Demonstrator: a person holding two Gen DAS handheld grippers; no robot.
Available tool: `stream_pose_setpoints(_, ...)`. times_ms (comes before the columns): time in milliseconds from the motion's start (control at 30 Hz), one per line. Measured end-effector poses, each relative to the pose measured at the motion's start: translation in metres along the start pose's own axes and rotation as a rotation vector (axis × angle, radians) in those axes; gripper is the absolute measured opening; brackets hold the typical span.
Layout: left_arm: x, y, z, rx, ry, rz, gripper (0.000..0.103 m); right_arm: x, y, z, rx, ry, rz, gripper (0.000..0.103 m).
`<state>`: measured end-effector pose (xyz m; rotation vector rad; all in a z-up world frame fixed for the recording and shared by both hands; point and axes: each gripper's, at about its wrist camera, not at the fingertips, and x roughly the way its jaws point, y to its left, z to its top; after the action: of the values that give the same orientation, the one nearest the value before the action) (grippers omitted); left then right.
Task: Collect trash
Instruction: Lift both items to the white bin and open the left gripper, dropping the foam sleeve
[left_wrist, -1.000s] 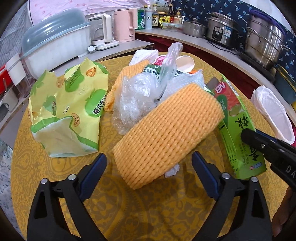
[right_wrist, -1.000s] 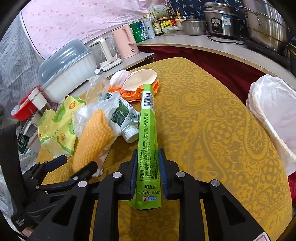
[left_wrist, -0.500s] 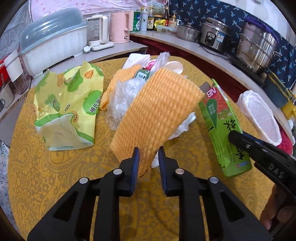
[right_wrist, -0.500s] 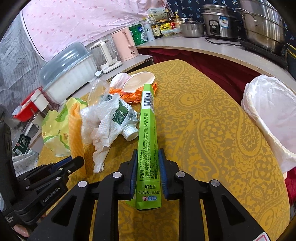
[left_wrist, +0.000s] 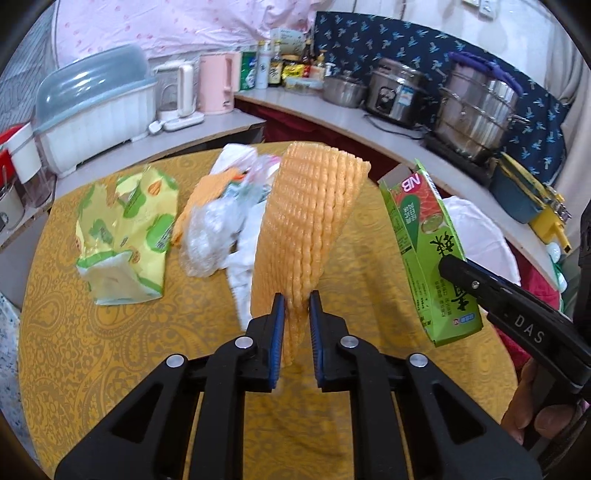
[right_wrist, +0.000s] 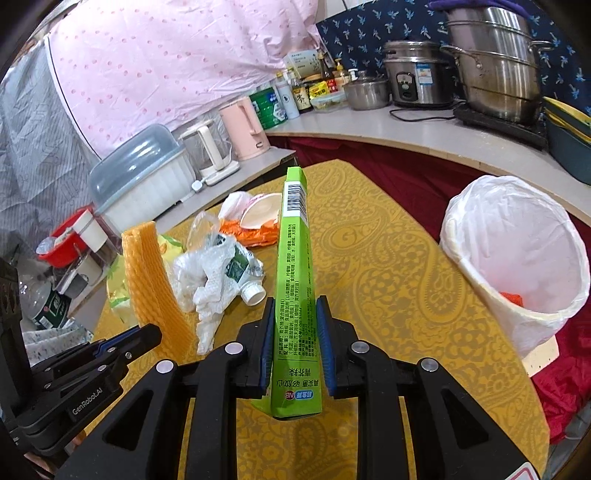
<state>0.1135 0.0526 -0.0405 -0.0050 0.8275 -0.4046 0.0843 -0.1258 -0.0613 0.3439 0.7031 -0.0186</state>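
Left gripper (left_wrist: 296, 325) pinching orange foam net (left_wrist: 308, 229), net upright ahead of fingers. Right gripper (right_wrist: 294, 345) clamping green carton (right_wrist: 295, 280). Bin (right_wrist: 517, 258) right of right fingers: swing over rim before release.

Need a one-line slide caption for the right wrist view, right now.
Right gripper clamps a long green cardboard carton above the yellow patterned table, beside a white-lined trash bin.

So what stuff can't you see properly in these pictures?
- Bin bottom: right wrist view, its own wall hides all but an orange scrap.
- Bottle body: right wrist view, wrapped in crumpled plastic; only the cap end shows.
- Yellow bag print: left wrist view, blurred.
- Box small text: right wrist view, too tiny.
- Table under foam net: left wrist view, covered.
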Motion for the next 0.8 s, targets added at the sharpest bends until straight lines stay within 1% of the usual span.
stream_pose_setpoints(200, -0.009, -0.036, 0.008, 0.048, -0.024, -0.034, 0.013, -0.027, -0.020, 0.005, 0.027, -0.052, -0.019, 0.021)
stream_pose_setpoints(467, -0.011, -0.091, 0.014, 0.116, -0.040, -0.088, 0.013, -0.063, -0.062, 0.008, 0.076, -0.106, -0.070, 0.021)
stream_pose_setpoints(800, -0.004, -0.154, 0.019, 0.201, -0.035, -0.155, 0.013, -0.098, -0.120, 0.005, 0.160, -0.162, -0.149, 0.021)
